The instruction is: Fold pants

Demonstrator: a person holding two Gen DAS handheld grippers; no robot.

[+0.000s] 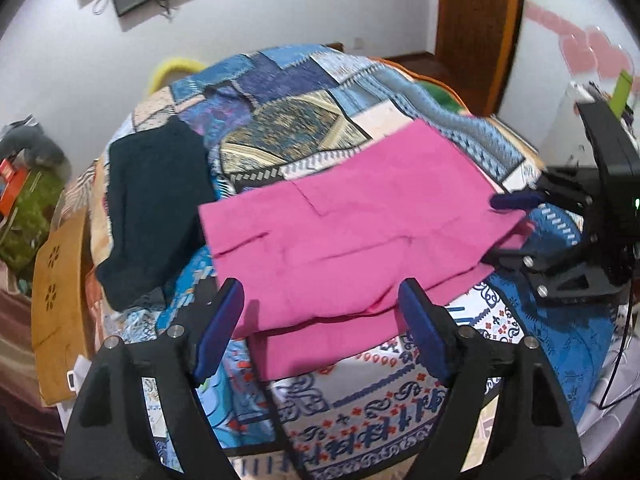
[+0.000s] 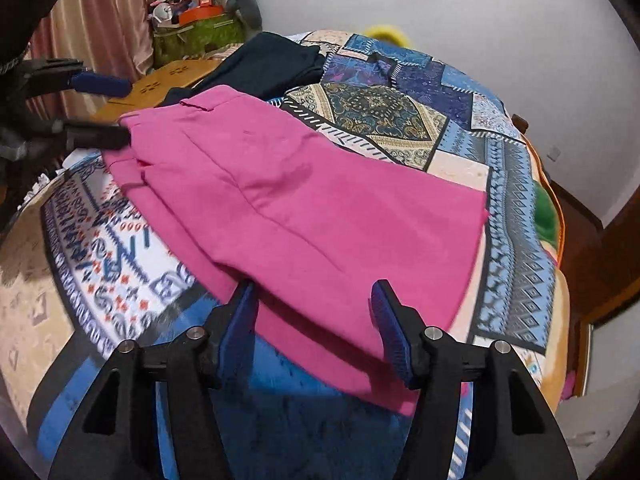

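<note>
Lying flat, smooth pink pants (image 2: 304,216) between spread grippers, patterned quilt (image 2: 400,120) beneath.

Left gripper (image 1: 320,304): jaws spread wide, blue pads facing each other; right gripper (image 2: 312,304): jaws likewise spread wide, holding nothing.

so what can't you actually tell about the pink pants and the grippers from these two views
- Layers of the pink pants: both views show only the top face, so the fold count is hidden.
- Dark garment: its far end is cut off behind the pants in the right wrist view; its type is unclear.
- Right gripper: in the left wrist view, blurred at the pants' edge; whether its fingers touch cloth is unclear.
- Left gripper: same doubt in the right wrist view.
</note>
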